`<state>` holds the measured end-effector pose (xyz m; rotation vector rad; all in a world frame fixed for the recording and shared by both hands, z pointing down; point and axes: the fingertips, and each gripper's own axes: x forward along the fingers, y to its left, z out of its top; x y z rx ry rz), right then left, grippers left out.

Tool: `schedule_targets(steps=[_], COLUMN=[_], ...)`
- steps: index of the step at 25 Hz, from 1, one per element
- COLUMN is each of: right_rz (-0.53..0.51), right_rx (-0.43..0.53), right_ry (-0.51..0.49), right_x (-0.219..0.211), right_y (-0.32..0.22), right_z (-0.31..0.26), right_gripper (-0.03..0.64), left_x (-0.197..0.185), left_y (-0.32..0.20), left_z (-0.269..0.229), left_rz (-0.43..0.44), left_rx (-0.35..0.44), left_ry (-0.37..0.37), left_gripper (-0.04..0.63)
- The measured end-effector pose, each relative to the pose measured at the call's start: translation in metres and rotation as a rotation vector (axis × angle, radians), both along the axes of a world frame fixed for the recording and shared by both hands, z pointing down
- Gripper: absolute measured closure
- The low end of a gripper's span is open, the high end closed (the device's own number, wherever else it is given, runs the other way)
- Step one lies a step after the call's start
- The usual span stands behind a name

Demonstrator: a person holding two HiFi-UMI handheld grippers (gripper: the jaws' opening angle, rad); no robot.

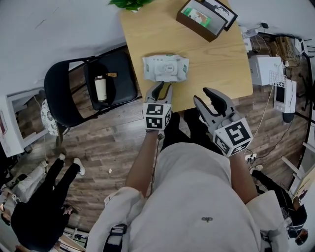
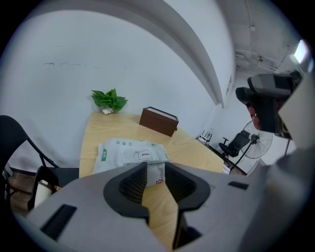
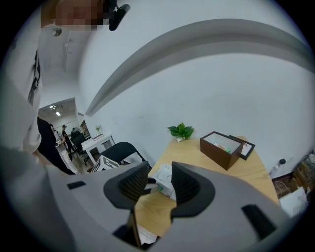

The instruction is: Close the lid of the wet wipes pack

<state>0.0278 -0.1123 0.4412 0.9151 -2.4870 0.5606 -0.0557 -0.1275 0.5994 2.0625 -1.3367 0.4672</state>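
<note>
White wet wipes pack [image 1: 166,68], lid [image 2: 142,156] print legible only from left gripper [image 1: 164,87], fingers spread; right gripper's [image 1: 203,95] likewise.

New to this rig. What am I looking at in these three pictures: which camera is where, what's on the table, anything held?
No robot here: a person holds a two-finger gripper in each hand. The head view comes from a camera on the person's head, looking down on the left gripper and right gripper. The other two pictures come from cameras riding on each gripper, looking along its fingers. On the wooden table lie a wet wipes pack, a brown box and a plant. Both grippers are open and hold nothing; the left one points at the pack, not gripping it.
</note>
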Motion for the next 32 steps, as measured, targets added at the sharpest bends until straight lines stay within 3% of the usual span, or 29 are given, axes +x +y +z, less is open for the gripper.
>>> schedule_targets(steps=[32], right_rz=[0.022], right_rx=[-0.019], right_ry=[0.005], right_x=[0.007], right_y=[-0.006], right_z=[0.010], right_gripper=[0.483], left_x=[0.000], left_y=[-0.059], left_z=[-0.006], left_rz=[0.042], left_rx=[0.078], left_ry=[-0.063], left_gripper=[0.503])
